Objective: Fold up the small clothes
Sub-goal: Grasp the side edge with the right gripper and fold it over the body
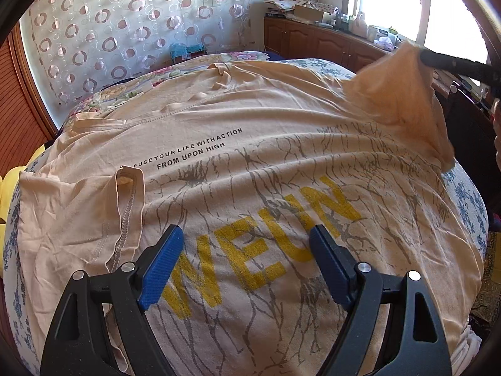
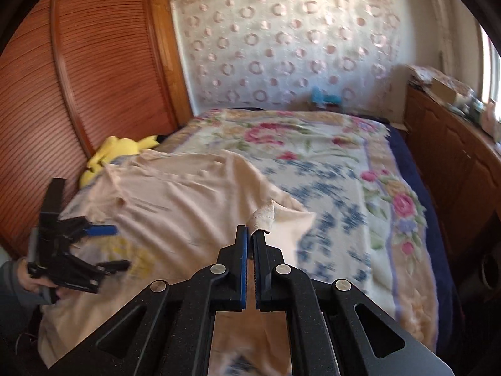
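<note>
A beige T-shirt (image 1: 238, 169) with yellow letters and grey branch print lies spread on the bed. My left gripper (image 1: 245, 244) is open, hovering just above the yellow print, holding nothing. It also shows in the right wrist view (image 2: 114, 246) at the left. My right gripper (image 2: 250, 232) is shut on the T-shirt's hem corner (image 2: 264, 217) and lifts it off the bed. In the left wrist view that lifted corner (image 1: 404, 94) hangs from the right gripper (image 1: 422, 58) at the upper right. The T-shirt also shows in the right wrist view (image 2: 175, 206).
A floral blanket (image 2: 338, 169) covers the bed. A yellow plush toy (image 2: 112, 153) lies at the bed's left edge by the wooden louvred doors (image 2: 69, 94). A wooden cabinet (image 2: 451, 156) with clutter runs along the right. A patterned curtain (image 2: 281, 40) hangs behind.
</note>
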Available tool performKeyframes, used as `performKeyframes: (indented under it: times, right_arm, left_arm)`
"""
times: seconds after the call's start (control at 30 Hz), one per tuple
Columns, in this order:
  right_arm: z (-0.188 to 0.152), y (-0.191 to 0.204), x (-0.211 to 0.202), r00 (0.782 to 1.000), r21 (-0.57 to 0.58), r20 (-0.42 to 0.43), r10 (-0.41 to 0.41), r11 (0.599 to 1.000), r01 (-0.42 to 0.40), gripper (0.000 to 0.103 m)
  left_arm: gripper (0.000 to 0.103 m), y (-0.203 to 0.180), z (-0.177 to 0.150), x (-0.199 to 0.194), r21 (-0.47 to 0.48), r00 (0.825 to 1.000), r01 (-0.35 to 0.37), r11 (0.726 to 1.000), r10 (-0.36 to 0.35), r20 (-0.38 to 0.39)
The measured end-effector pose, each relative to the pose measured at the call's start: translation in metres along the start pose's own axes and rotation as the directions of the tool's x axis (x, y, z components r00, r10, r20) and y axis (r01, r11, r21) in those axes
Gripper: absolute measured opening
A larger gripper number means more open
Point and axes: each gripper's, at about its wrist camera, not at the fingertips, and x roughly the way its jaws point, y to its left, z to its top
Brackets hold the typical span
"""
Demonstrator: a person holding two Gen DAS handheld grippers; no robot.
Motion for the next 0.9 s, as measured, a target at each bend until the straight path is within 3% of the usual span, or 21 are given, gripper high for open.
performKeyframes:
  times: [0.17, 0.3, 0.33, 0.4, 0.43, 0.63, 0.9]
  right_arm:
    - [0.010, 0.044, 0.017, 0.990, -0.030, -0.031, 0.141, 0.989, -0.142, 0.003]
    - [0.016, 0.067, 0.039, 0.977, -0.039, -0.064, 0.204, 0.978, -0.206, 0.003]
    - [0.017, 0.070, 0.044, 0.977, -0.043, -0.076, 0.201, 0.978, -0.204, 0.006]
    - [0.017, 0.071, 0.054, 0.981, -0.056, -0.101, 0.166, 0.983, -0.172, 0.026]
    - [0.015, 0.069, 0.056, 0.983, -0.058, -0.106, 0.150, 0.986, -0.157, 0.027]
    - [0.003, 0.063, 0.061, 0.988, -0.073, -0.141, 0.062, 0.995, -0.073, 0.028]
    - [-0.061, 0.062, 0.044, 0.972, -0.079, -0.230, 0.038, 0.995, -0.058, 0.028]
  left_arm:
    - [0.083, 0.021, -0.009, -0.020, -0.095, 0.998, 0.049, 0.994, -0.047, 0.030]
    - [0.084, 0.035, -0.015, -0.042, -0.127, 0.996, 0.045, 0.991, -0.035, 0.077]
    - [0.084, 0.037, -0.016, -0.046, -0.124, 0.996, 0.038, 0.992, -0.027, 0.087]
    - [0.084, 0.039, -0.019, -0.053, -0.113, 0.995, 0.013, 0.994, -0.002, 0.100]
    - [0.084, 0.041, -0.019, -0.055, -0.109, 0.995, 0.006, 0.994, 0.005, 0.104]
    - [0.084, 0.038, -0.022, -0.058, -0.101, 0.993, 0.012, 0.995, 0.000, 0.121]
    - [0.084, 0.032, -0.024, -0.061, -0.100, 0.991, 0.027, 0.995, -0.014, 0.131]
